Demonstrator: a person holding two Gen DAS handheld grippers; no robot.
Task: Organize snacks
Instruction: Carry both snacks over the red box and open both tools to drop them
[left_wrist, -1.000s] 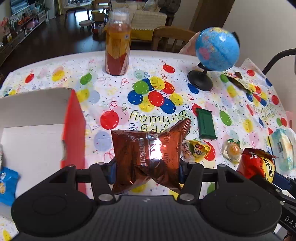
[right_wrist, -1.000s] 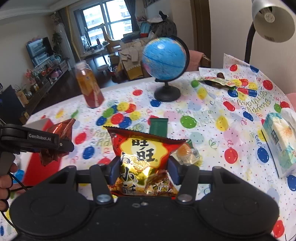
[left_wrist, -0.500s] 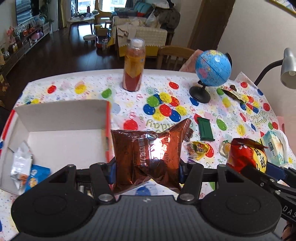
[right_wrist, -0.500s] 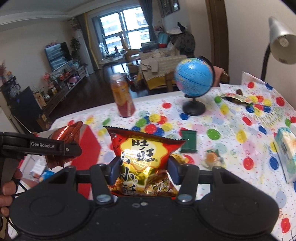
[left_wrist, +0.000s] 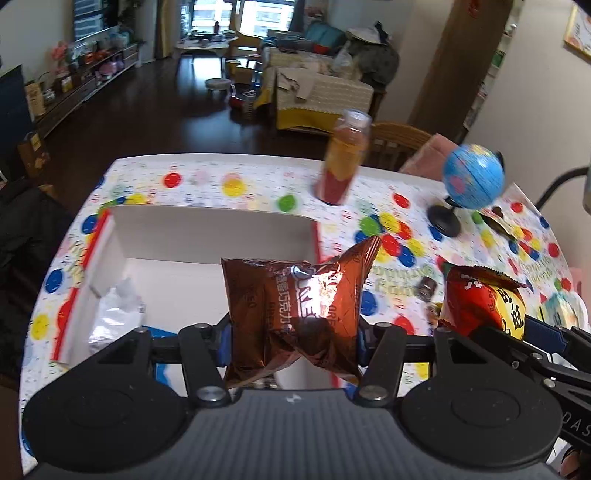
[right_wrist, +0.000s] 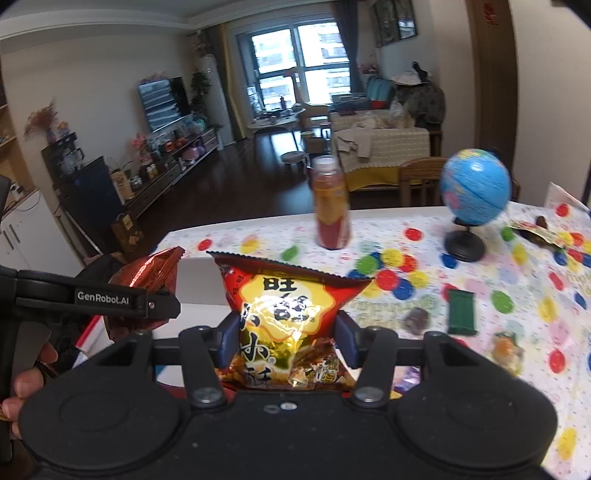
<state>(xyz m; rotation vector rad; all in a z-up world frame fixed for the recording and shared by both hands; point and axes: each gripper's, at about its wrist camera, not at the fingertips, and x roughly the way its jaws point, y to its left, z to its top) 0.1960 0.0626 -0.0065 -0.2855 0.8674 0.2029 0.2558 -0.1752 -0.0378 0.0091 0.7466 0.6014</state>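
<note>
My left gripper (left_wrist: 293, 341) is clamped on a brown snack bag (left_wrist: 295, 314), held upright above the open white box (left_wrist: 207, 236) — a silver packet (left_wrist: 114, 317) lies inside at the left. My right gripper (right_wrist: 286, 341) squeezes a red-and-yellow snack bag (right_wrist: 288, 314) just beside it, over the balloon-print tablecloth (right_wrist: 517, 273). A juice bottle (right_wrist: 330, 203) and a globe (right_wrist: 474, 188) stand further back.
</note>
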